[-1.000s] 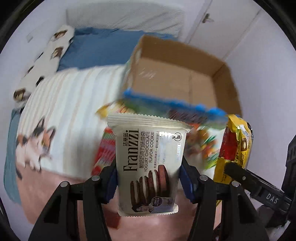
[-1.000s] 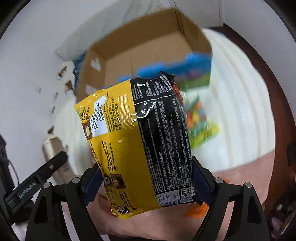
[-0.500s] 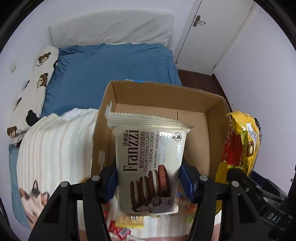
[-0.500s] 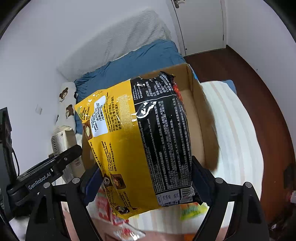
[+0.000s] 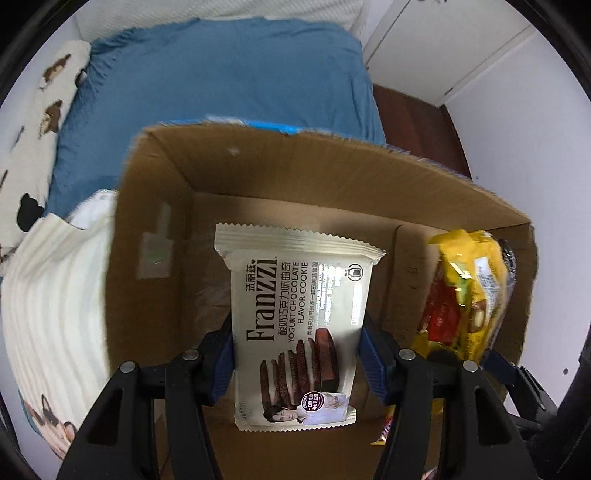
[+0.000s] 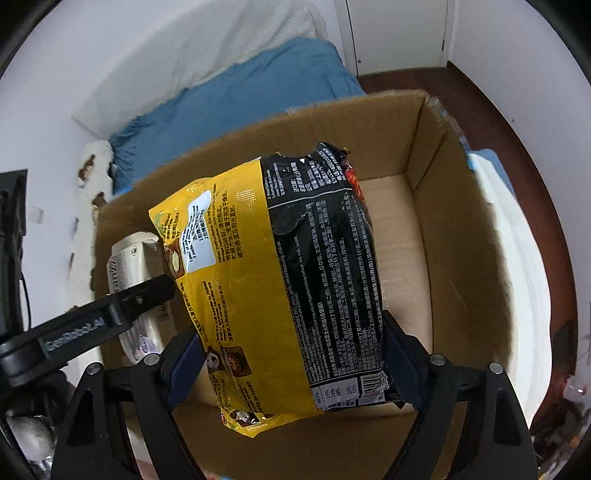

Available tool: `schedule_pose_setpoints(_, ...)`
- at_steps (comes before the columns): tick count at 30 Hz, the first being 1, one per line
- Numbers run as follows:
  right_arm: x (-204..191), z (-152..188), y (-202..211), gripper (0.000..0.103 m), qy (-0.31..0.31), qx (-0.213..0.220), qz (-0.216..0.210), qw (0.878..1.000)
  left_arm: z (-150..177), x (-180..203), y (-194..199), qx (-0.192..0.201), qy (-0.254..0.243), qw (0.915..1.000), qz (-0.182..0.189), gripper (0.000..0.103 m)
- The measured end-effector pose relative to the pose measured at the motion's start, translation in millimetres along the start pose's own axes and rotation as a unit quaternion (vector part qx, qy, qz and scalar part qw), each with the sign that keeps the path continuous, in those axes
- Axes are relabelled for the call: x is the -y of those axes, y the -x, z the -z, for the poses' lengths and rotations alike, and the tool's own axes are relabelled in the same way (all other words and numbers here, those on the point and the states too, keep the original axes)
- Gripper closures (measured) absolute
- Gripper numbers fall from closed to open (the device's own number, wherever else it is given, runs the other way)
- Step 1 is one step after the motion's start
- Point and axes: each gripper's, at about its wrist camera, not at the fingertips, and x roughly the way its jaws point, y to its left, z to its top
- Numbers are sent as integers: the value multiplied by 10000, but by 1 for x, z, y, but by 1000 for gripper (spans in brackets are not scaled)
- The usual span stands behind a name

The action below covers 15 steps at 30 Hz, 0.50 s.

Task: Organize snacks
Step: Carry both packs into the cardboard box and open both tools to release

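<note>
My left gripper (image 5: 297,350) is shut on a cream Franzzi cookie pack (image 5: 299,321) and holds it upright over the open cardboard box (image 5: 155,206). My right gripper (image 6: 291,354) is shut on a yellow and black noodle packet (image 6: 280,280) and holds it over the same box (image 6: 465,236). The noodle packet also shows at the right of the left wrist view (image 5: 465,291). The cookie pack and the left gripper's finger (image 6: 110,314) show at the left of the right wrist view. The box floor that I can see is bare.
The box sits on a bed with a cream ribbed blanket (image 5: 55,288) and a blue sheet (image 5: 221,77). A bear-print pillow (image 5: 33,122) lies at the left. Wooden floor (image 6: 517,122) and a white door (image 6: 399,29) lie beyond.
Both grippers have moved forward and down with their packets, from above the loose snacks to over the open box. The box now fills both views.
</note>
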Motion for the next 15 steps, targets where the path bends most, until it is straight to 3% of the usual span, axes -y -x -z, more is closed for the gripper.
schedule_pose_setpoints(7,12,-27,-42,15,-3,-256,327,9991,-18,4,-33,-333,-78,9994,-44,47)
schedule_pose_setpoints(13,12,-35,-56,14,-27,-520,331,9981,-26,7,-43,-453,-149,9989,1,47)
schedule_pose_setpoints(14,11,-36,-58,14,-39,-608,316,9976,-26,9,-42,-421,-181,9989,27,41)
schedule_pose_setpoints(15,13,-38,-60,13,-14,-634,337,9974,-26,9,-40,-392,-185,9991,34,26)
